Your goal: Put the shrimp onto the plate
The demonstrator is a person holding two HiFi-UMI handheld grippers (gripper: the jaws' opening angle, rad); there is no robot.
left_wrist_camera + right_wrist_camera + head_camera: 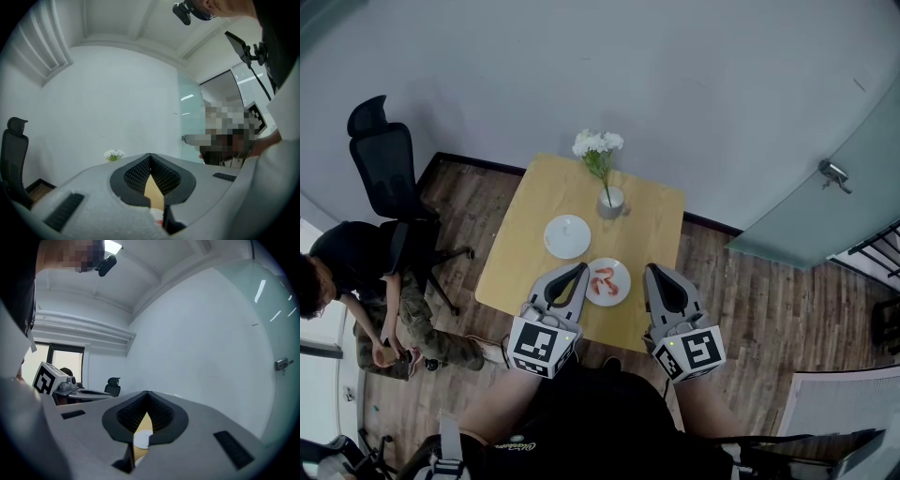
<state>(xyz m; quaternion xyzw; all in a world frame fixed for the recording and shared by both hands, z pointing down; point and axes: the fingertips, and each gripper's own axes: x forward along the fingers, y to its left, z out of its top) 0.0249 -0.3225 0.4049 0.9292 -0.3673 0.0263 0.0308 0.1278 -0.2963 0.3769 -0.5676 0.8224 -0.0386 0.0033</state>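
On the small wooden table (530, 220) stand two white plates. The nearer plate (624, 290) holds red shrimp (604, 279); the farther plate (567, 236) is bare. My left gripper (580, 269) hovers just left of the shrimp plate, jaws closed with nothing between them. Just right of that plate my right gripper (652, 270) is likewise shut and empty. Below the meeting jaws in the left gripper view (150, 156), a sliver of plate with shrimp (158, 218) shows. The right gripper view (147, 393) shows a piece of a white plate (142, 439); which one I cannot tell.
A vase of white flowers (608, 200) stands at the table's far edge. A black office chair (382, 157) and a seated person (356, 281) are at the left. A glass door (825, 202) is at the right, with wood flooring around the table.
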